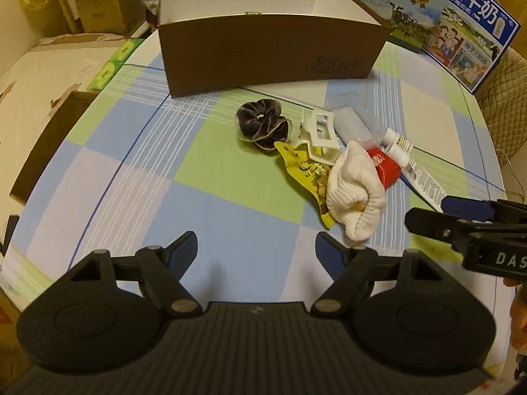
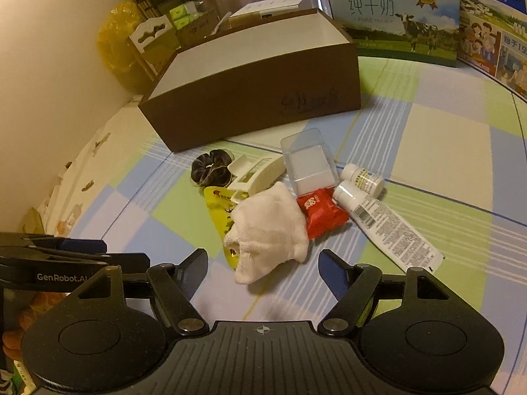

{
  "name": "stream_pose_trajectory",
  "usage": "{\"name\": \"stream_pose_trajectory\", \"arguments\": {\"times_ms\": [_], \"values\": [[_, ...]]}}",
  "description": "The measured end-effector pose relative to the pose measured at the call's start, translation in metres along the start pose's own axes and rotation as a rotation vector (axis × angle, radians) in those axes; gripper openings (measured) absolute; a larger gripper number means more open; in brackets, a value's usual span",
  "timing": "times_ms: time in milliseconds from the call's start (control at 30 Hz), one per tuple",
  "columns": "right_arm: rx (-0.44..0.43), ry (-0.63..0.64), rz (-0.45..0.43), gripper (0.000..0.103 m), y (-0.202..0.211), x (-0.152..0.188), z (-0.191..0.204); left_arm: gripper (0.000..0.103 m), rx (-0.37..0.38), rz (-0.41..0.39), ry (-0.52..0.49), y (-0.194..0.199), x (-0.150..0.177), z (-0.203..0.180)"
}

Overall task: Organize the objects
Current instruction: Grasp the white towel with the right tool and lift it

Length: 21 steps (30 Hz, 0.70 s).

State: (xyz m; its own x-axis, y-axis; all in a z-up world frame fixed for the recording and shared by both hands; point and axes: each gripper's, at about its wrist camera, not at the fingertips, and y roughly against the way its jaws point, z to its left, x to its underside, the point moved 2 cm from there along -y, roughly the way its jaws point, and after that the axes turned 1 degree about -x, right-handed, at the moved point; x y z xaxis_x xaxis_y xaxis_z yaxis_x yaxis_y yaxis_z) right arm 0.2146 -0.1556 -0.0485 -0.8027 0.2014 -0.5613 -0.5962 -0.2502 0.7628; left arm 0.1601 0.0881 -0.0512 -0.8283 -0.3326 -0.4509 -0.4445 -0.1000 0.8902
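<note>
A pile lies on the checked tablecloth before an open brown box (image 1: 270, 56) (image 2: 257, 95): a dark scrunchie (image 1: 260, 123) (image 2: 210, 168), a white hair claw (image 1: 318, 136) (image 2: 255, 172), a yellow snack packet (image 1: 306, 174) (image 2: 219, 207), a white sock (image 1: 355, 191) (image 2: 268, 230), a red packet (image 1: 383, 168) (image 2: 321, 212), a clear plastic case (image 1: 354, 123) (image 2: 309, 161), a white tube (image 1: 418, 171) (image 2: 385, 223) and a small bottle (image 2: 362, 177). My left gripper (image 1: 257, 253) is open and empty, short of the pile. My right gripper (image 2: 263, 270) is open and empty, just before the sock.
Milk cartons (image 1: 395, 3) (image 2: 395, 16) stand behind the box at the right. Cardboard boxes (image 1: 49, 75) sit off the table's left edge. The right gripper's fingers (image 1: 425, 220) show at the right of the left view.
</note>
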Motion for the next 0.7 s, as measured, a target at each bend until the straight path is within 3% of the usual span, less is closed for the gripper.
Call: {"name": "stream_pose_trajectory", "arguments": {"times_ms": [467, 700], "values": [[0.084, -0.013, -0.004, 0.071, -0.045, -0.008, 0.016, 0.076, 0.03, 0.028, -0.067, -0.028, -0.023, 0.019], [0.117, -0.038, 0.01, 0.063, -0.062, -0.012, 0.022, 0.076, 0.048, 0.031, -0.087, -0.037, -0.032, 0.028]]}}
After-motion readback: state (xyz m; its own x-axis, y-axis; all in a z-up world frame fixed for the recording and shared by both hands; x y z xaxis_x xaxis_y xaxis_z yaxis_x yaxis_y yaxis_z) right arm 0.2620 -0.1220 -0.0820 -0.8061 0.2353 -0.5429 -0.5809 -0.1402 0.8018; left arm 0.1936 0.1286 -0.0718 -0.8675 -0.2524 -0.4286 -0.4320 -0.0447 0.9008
